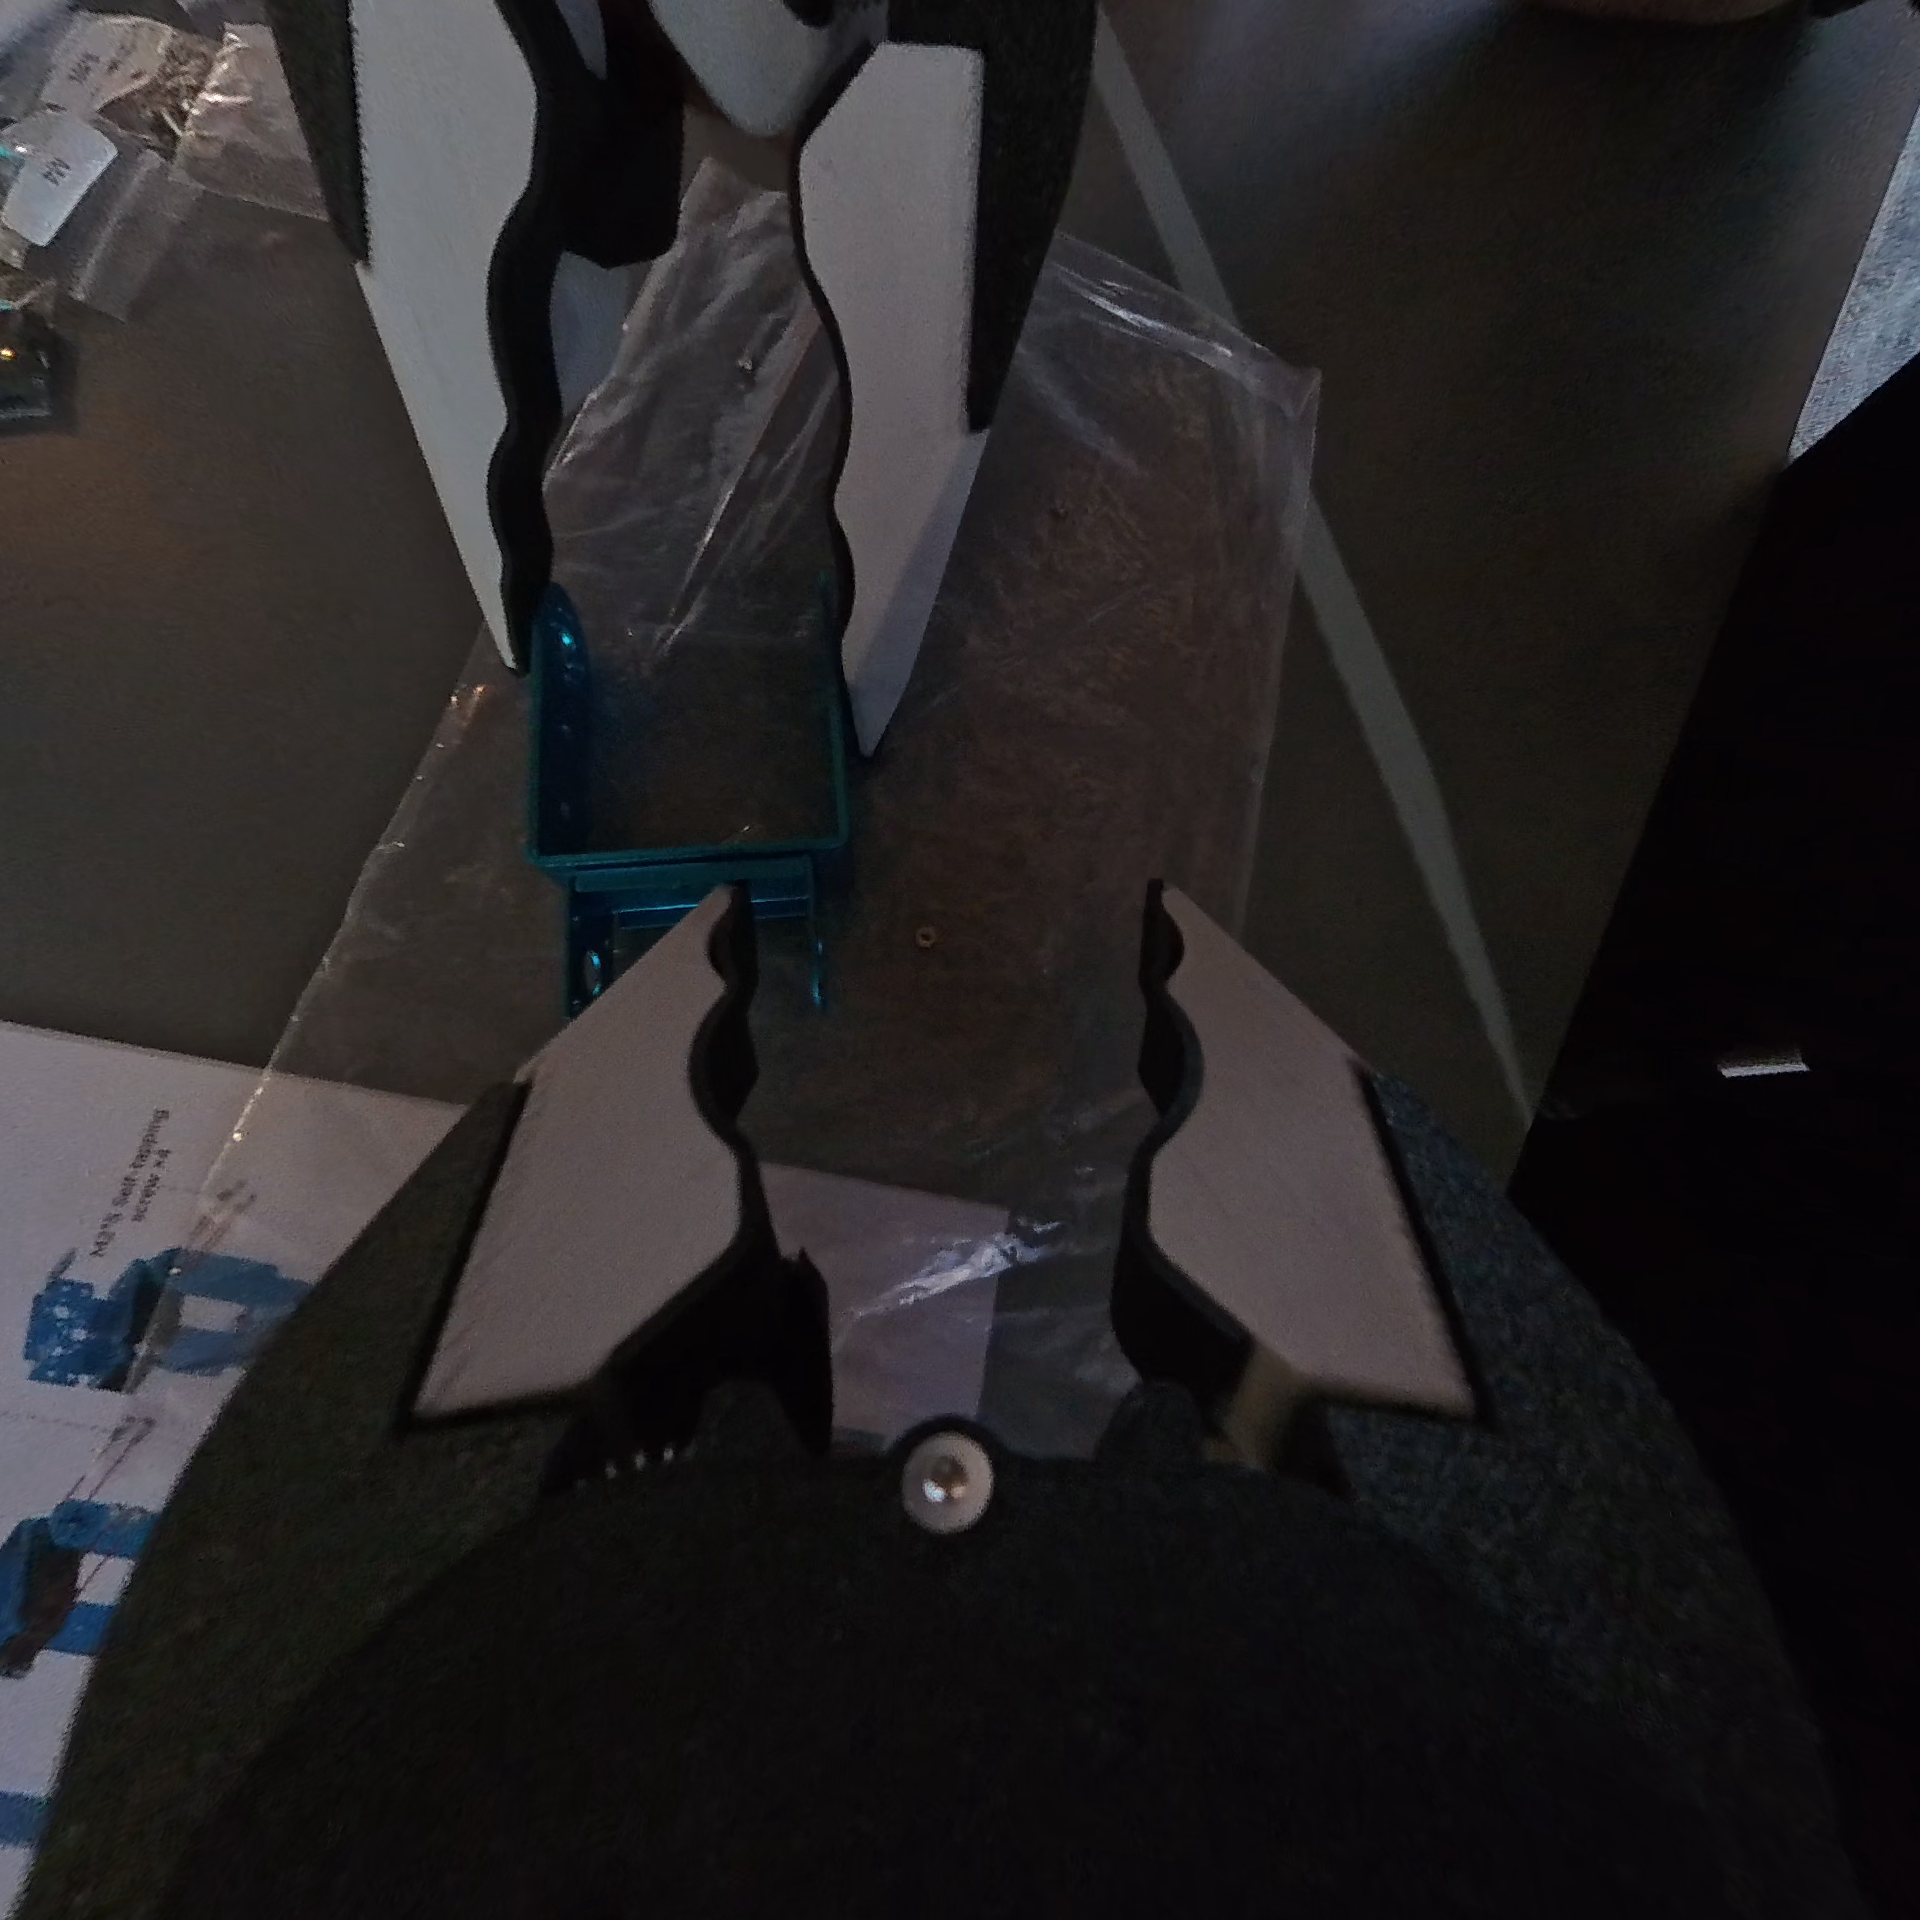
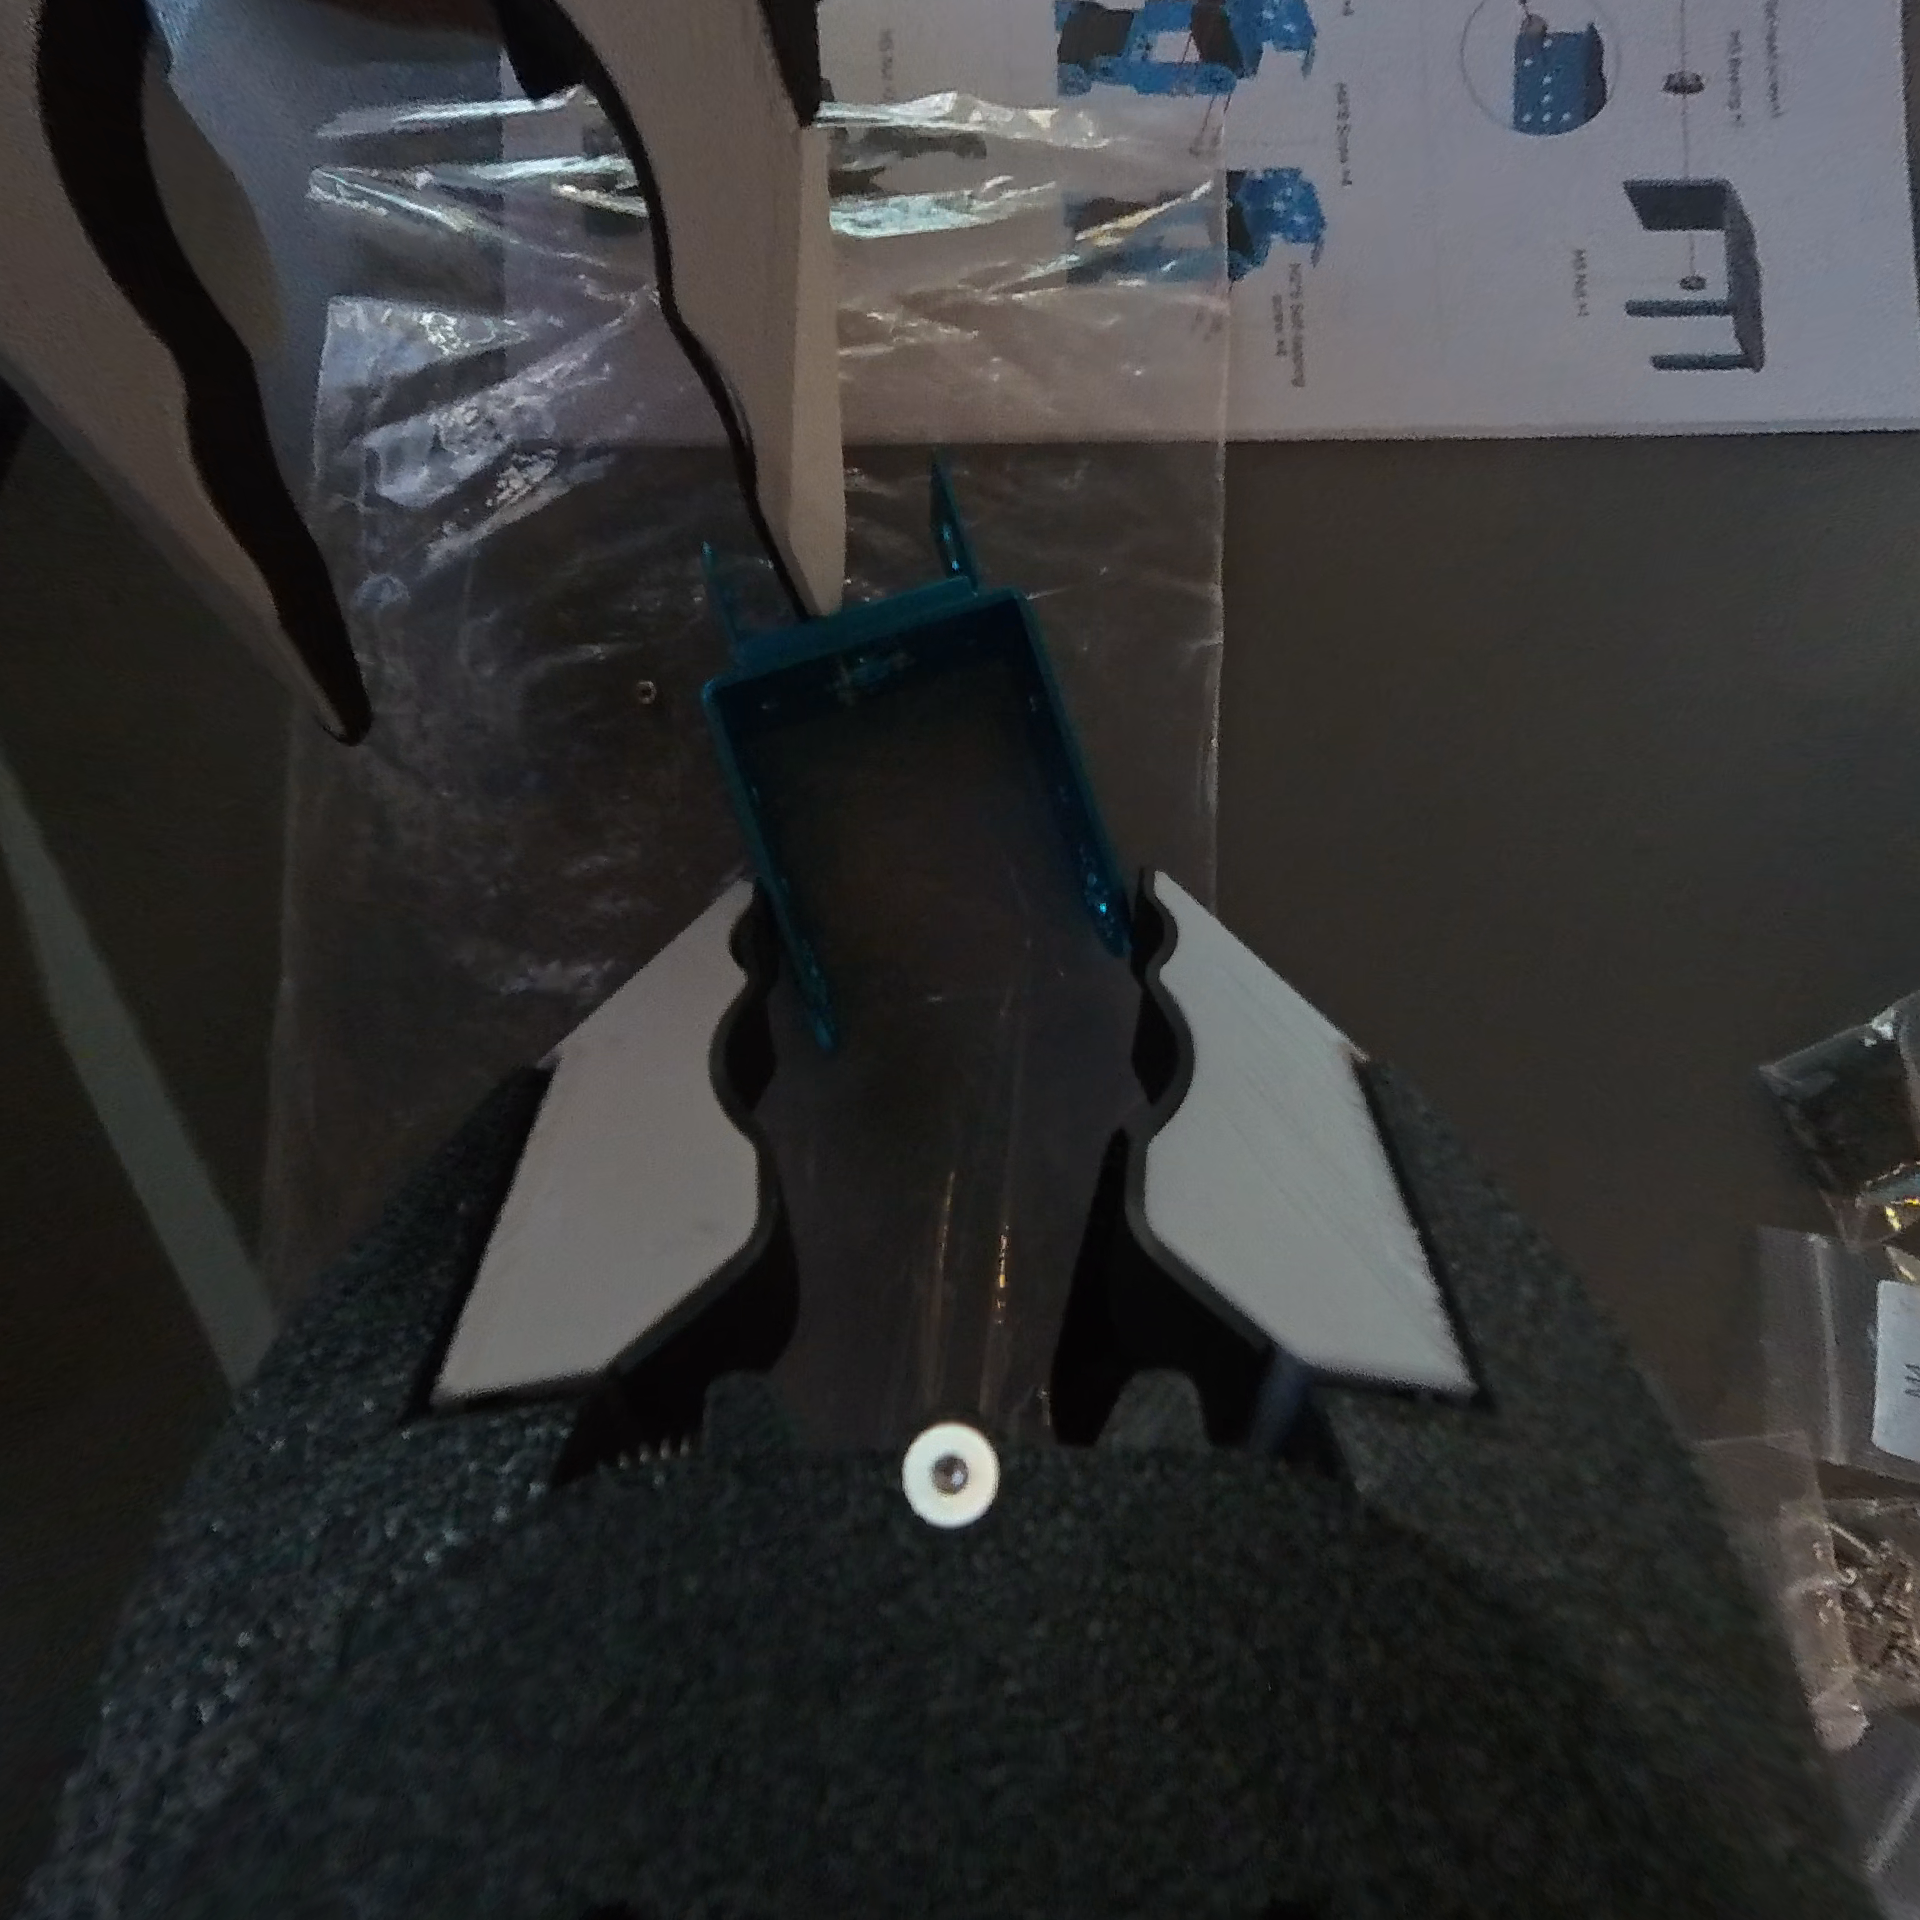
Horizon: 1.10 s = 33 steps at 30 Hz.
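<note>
My right gripper (image 2: 945,935) grasps blue U-bracket (image 2: 894,769) by its two side arms. My left gripper (image 1: 945,914) released, bracket at its 11 o'clock. Clear plastic bag (image 2: 1122,540) underneath on counter (image 2: 1558,727); instruction sheet (image 2: 1558,208) at 12 o'clock.

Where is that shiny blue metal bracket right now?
The blue metal bracket lies mid-frame in both views on a clear plastic bag, its two arms between the right tool's fingers, with the left tool touching its far end.
</note>
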### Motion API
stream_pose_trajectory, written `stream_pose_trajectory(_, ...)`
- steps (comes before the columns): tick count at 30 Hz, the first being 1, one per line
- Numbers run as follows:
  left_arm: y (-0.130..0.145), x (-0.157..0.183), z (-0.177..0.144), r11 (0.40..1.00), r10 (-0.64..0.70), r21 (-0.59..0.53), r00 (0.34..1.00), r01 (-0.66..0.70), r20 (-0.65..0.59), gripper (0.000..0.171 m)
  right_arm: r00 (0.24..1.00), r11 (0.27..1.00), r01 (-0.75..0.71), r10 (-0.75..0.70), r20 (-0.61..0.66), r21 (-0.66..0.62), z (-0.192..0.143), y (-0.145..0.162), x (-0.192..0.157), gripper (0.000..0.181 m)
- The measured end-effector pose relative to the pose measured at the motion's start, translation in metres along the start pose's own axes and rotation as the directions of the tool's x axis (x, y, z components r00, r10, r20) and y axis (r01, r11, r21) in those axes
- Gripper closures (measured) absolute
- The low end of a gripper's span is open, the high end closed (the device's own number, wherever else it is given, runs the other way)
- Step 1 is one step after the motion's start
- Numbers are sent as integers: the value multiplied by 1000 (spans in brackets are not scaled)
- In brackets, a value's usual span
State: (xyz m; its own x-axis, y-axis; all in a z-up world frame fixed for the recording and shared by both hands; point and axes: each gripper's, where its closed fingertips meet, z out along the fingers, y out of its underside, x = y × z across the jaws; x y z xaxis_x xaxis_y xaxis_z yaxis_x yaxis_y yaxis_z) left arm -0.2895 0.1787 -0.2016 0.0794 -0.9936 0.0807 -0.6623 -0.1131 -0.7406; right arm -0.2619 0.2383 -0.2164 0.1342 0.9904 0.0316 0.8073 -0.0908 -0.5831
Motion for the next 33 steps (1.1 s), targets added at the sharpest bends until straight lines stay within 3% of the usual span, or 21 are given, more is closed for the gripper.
stream_pose_trajectory(12, 7, -6, -13, 1000, -4, -3, 997, 4, 75, 94, 999, 1000, 28, -28, -44, -7, 0, -24, 5, 112)
stream_pose_trajectory(21, 20, -8, -18, 999, -41, 18, 994, 39, 102, 94, 1000, 1000, 3, -3, 13, -2, 19, -27, 1, 112)
stream_pose_trajectory(26, 22, -10, -19, 998, -57, 36, 991, 53, 125, 94, 998, 999, 41, -41, -46, 8, -8, -30, 3, 106)
stream_pose_trajectory(28, 22, -9, -22, 998, -57, 45, 990, 52, 130, 94, 996, 996, 86, -86, -35, -3, -26, -35, -6, 121)
stream_pose_trajectory(30, 21, -6, -26, 997, -54, 53, 990, 47, 133, 94, 989, 990, 139, -137, 56, -27, -33, -39, -30, 142)
stream_pose_trajectory(33, 19, -3, -33, 995, -63, 82, 988, 52, 140, 94, 963, 980, 188, -171, 208, -63, -22, -42, -62, 145)
